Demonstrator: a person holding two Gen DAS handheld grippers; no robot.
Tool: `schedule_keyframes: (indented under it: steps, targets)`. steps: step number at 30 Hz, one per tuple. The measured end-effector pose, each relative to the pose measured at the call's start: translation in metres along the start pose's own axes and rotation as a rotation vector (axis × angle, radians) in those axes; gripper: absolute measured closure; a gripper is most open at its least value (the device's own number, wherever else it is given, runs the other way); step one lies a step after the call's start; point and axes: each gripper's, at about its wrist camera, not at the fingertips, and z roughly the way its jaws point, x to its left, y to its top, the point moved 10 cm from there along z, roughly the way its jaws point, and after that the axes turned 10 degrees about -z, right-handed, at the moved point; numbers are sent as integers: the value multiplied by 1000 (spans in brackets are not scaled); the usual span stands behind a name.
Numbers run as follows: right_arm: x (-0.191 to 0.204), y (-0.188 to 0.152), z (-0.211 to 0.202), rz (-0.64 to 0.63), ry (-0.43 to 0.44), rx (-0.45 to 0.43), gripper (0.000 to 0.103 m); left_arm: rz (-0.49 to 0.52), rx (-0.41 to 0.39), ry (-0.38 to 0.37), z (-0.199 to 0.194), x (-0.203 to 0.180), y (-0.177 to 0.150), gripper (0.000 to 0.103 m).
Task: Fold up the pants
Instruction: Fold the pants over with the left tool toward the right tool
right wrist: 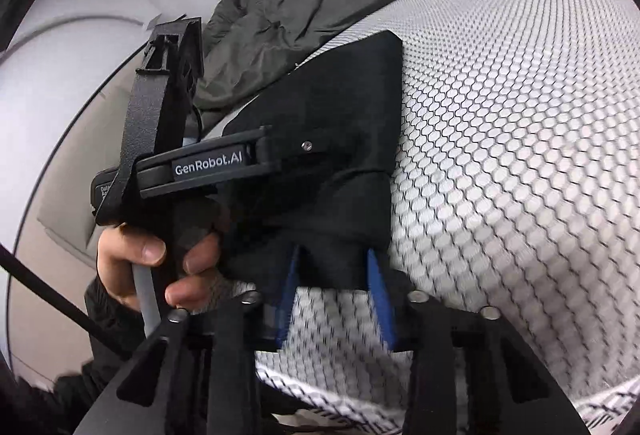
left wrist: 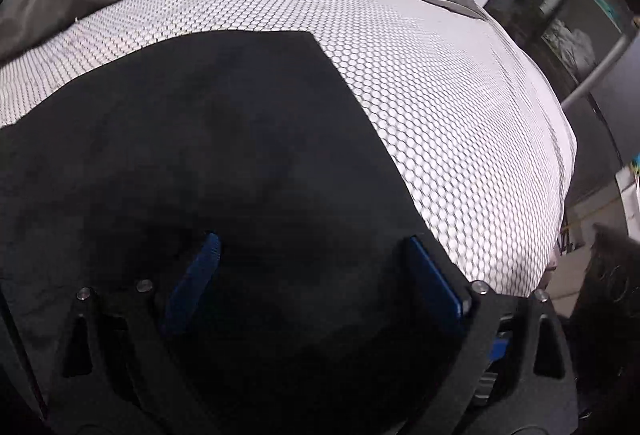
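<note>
Two grippers engage the black pants [left wrist: 208, 139] lying on the honeycomb-patterned bed [left wrist: 460, 123]: left gripper [left wrist: 316, 255] hovers above the fabric, jaws spread; right gripper [right wrist: 332, 267] clamps a bunched fold

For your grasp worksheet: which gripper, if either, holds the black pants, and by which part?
The right gripper pinches a bunched fold at the near edge of the black pants. The left gripper is open above them, holding nothing.
</note>
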Motion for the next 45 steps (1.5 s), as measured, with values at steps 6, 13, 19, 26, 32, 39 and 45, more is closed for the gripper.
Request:
schedule_keyframes:
  steps: [6,13,19,26,32,39,45]
  targets:
    - [3,-5,-2,1,-3,-2,101,0,-26,17,5,5,4,10]
    - [28,-40,-23,-25,64,41,103,-21,-42,20,2,10,-3,10]
    - [22,-44,-49,-110,-39,49,91,-28,-95,31,-40,19,-26,10]
    - [-16,11,-69,-43,-149,-123,67,107,-211,70,-57,8,-89,10]
    - [-23,8,-15,-93,-240,-11,79,134,-262,76,-60,17,-116,10]
    - [-17,20,-39,-173,-252,-107,79,145,-332,52,-99,28,-116,10]
    - [21,33,-10,-332,-231,-70,79,60,-289,136,-81,72,-112,9]
